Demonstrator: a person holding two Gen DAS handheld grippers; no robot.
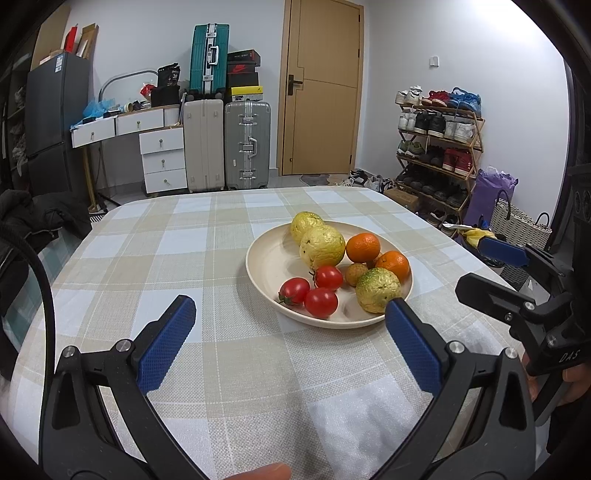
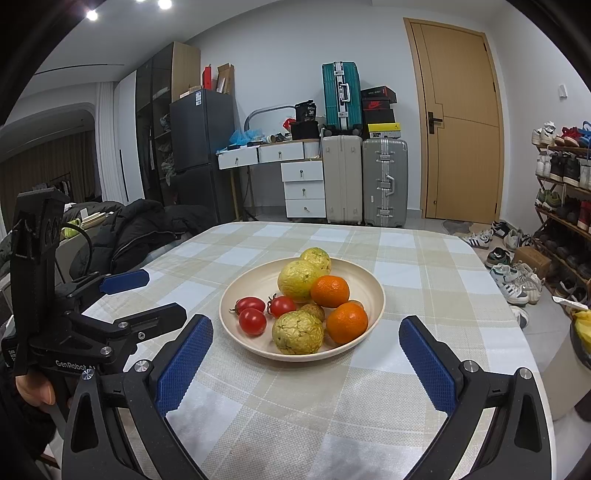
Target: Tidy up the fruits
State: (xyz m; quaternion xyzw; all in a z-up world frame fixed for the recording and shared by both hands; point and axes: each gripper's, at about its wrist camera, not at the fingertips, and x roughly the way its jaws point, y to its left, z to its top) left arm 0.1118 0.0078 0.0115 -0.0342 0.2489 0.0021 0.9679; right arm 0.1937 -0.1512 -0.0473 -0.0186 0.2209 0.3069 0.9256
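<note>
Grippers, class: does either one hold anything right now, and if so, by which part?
Nothing is held. The left gripper and right gripper are both open and empty, short of the plate where the fruits lie.

Both my views are evenly and fairly brightly lit. Ceiling spotlights (image 2: 125, 7) show at the top left of my right view, blown out to white. Shadows are soft and short: a faint one inside the plate (image 1: 273, 258) under the fruit. No hard glare on the tablecloth (image 2: 424, 266). Focus is sharp mid-frame. Strong fisheye bend: the door (image 2: 461, 122) bows, corners are vignetted black. A fingertip (image 1: 262, 472) at the bottom edge of my left view is blurred.
</note>
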